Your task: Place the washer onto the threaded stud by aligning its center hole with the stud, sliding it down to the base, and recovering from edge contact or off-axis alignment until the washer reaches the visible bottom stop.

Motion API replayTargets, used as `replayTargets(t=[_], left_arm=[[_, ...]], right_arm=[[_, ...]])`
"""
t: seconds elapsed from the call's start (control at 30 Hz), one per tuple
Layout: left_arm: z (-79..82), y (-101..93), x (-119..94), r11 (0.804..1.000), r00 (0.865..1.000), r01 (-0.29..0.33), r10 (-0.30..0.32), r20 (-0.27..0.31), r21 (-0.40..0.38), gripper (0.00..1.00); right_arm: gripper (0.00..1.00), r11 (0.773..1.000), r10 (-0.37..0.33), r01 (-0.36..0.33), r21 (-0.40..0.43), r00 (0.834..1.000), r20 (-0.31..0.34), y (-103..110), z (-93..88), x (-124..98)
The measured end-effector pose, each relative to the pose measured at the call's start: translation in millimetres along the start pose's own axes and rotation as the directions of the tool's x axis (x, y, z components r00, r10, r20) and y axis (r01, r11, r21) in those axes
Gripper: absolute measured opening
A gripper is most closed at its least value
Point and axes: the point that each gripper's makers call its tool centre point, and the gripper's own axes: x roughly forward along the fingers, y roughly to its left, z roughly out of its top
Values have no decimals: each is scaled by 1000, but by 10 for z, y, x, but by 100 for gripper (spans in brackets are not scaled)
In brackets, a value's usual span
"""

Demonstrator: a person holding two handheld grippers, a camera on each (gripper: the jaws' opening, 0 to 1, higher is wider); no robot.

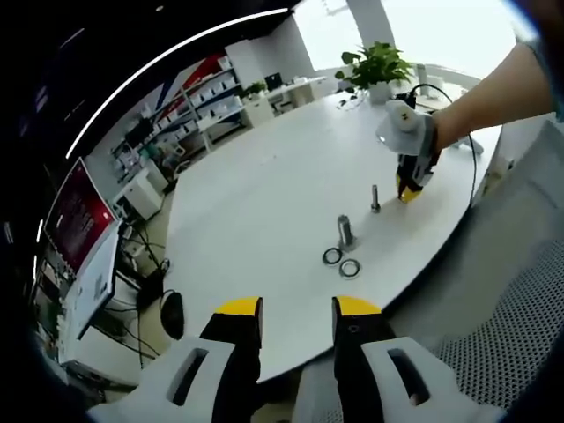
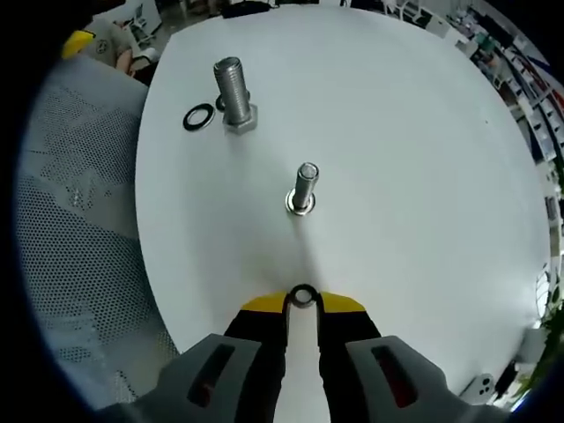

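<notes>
My right gripper (image 2: 302, 301) is shut on a small dark washer (image 2: 302, 295), pinched at its yellow tips just above the white table (image 2: 397, 159). The slim threaded stud (image 2: 305, 187) stands upright a short way ahead of the washer, apart from it, with a metal ring at its base. In the left gripper view the same stud (image 1: 375, 198) stands beside the right gripper (image 1: 407, 189), which a person's hand holds. My left gripper (image 1: 298, 308) hangs open off the table's near edge with nothing between its jaws.
A thicker bolt (image 2: 232, 92) stands on its head farther along, with a dark washer (image 2: 198, 116) lying beside it; in the left gripper view two washers (image 1: 331, 256) (image 1: 350, 268) lie by that bolt (image 1: 345, 231). A mesh chair (image 2: 70, 220) borders the table. A potted plant (image 1: 379, 66) stands far off.
</notes>
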Motion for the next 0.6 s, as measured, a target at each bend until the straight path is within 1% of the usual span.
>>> replayTargets(t=[0.03, 0.13, 0.23, 0.33, 0.43, 0.6], left_arm=[[-3, -12, 4, 1000, 1000, 7, -7, -2, -16, 29], [-9, -7, 3, 1000, 1000, 5, -5, -1, -14, 29], [-2, -15, 4, 1000, 1000, 7, -7, 1, -14, 29], [-2, -18, 3, 1000, 1000, 8, -8, 1, -12, 29], [-7, -14, 4, 1000, 1000, 9, -9, 1, -14, 29], [1, -11, 4, 1000, 1000, 8, -8, 5, -13, 29]], right_arm=[[14, 1000, 3, -3, 5, 1000, 6, -4, 12, -28], [14, 1000, 5, -5, 8, 1000, 29, -17, 55, -120], [14, 999, 28, -28, 15, 998, 48, 0, 90, -198], [14, 999, 47, -47, 5, 998, 34, 17, 59, -228], [14, 999, 51, -50, -9, 998, 31, -1, 67, -286], [14, 998, 60, -59, -25, 996, 61, -1, 205, -415]])
